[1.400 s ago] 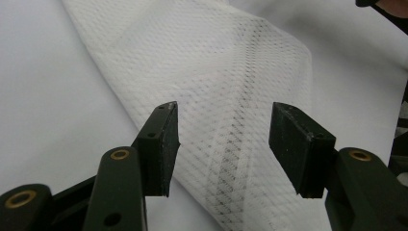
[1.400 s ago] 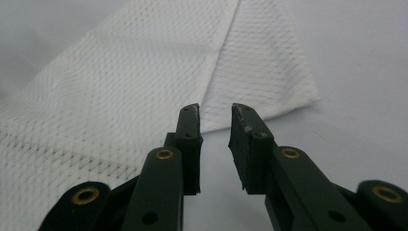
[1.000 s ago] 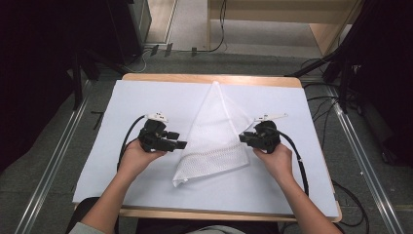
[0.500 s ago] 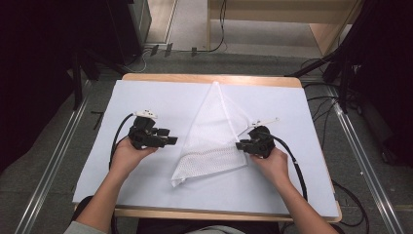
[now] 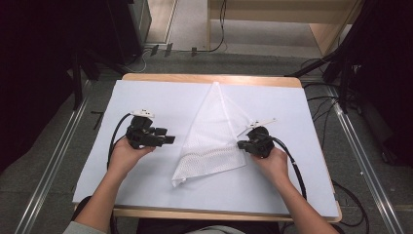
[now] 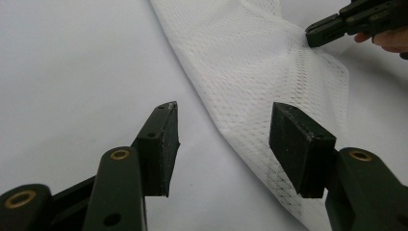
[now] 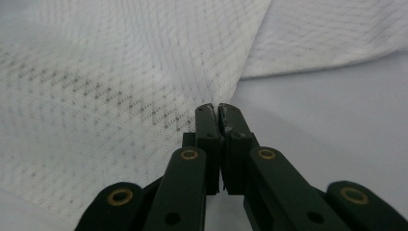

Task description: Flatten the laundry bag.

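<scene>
Right tool (image 5: 242,144) is clenched on the mesh (image 5: 214,131) at its 3 o'clock edge, jaws pressed together on the fabric. Left tool (image 5: 171,140), at 9 o'clock beside the mesh, gapes wide, touching nothing. Mesh lies mid-surface (image 5: 160,97), its point toward 12 o'clock.
</scene>
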The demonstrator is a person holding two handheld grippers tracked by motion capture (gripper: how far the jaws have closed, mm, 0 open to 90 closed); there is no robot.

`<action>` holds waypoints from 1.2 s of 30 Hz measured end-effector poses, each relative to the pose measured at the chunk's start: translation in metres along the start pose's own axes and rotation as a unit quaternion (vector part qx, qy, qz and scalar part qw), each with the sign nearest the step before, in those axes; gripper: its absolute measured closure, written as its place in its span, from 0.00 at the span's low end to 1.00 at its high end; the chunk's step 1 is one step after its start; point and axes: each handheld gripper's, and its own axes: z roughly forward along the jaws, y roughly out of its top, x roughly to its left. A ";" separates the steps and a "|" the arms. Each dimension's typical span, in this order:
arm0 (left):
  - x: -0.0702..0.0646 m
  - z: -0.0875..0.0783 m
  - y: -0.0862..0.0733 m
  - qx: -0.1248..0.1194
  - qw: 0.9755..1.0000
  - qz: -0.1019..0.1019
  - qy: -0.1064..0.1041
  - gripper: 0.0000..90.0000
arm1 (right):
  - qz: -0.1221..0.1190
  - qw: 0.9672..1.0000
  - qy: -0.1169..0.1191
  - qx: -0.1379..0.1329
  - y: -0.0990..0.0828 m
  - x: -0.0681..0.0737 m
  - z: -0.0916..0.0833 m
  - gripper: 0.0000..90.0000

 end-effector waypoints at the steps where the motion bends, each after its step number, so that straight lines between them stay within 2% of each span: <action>1: 0.001 -0.001 0.000 -0.001 1.000 -0.002 0.002 0.50 | 0.003 1.000 0.004 -0.006 0.001 0.000 -0.003 1.00; 5: 0.005 -0.004 -0.002 0.000 1.000 -0.008 0.009 0.50 | 0.003 0.999 0.016 -0.033 0.008 0.003 -0.014 1.00; 10: 0.009 -0.010 -0.003 -0.013 1.000 -0.017 0.015 0.50 | -0.001 0.998 0.034 -0.061 0.021 0.008 -0.023 1.00; 14: 0.010 -0.011 -0.005 -0.012 1.000 -0.020 0.016 0.50 | -0.005 0.996 0.048 -0.075 0.033 0.013 -0.026 1.00; 22: 0.011 -0.014 -0.007 -0.011 0.999 -0.024 0.021 0.50 | -0.029 0.994 0.067 -0.075 0.059 0.032 -0.021 1.00; 24: 0.011 -0.015 -0.008 -0.011 0.999 -0.025 0.021 0.50 | -0.040 0.994 0.067 -0.072 0.065 0.037 -0.015 1.00; 29: 0.013 -0.017 -0.009 -0.014 0.999 -0.028 0.024 0.50 | -0.043 0.994 0.075 -0.064 0.078 0.046 -0.002 1.00; 36: 0.015 -0.019 -0.011 -0.013 0.999 -0.032 0.027 0.50 | -0.058 0.993 0.082 -0.061 0.097 0.059 0.010 1.00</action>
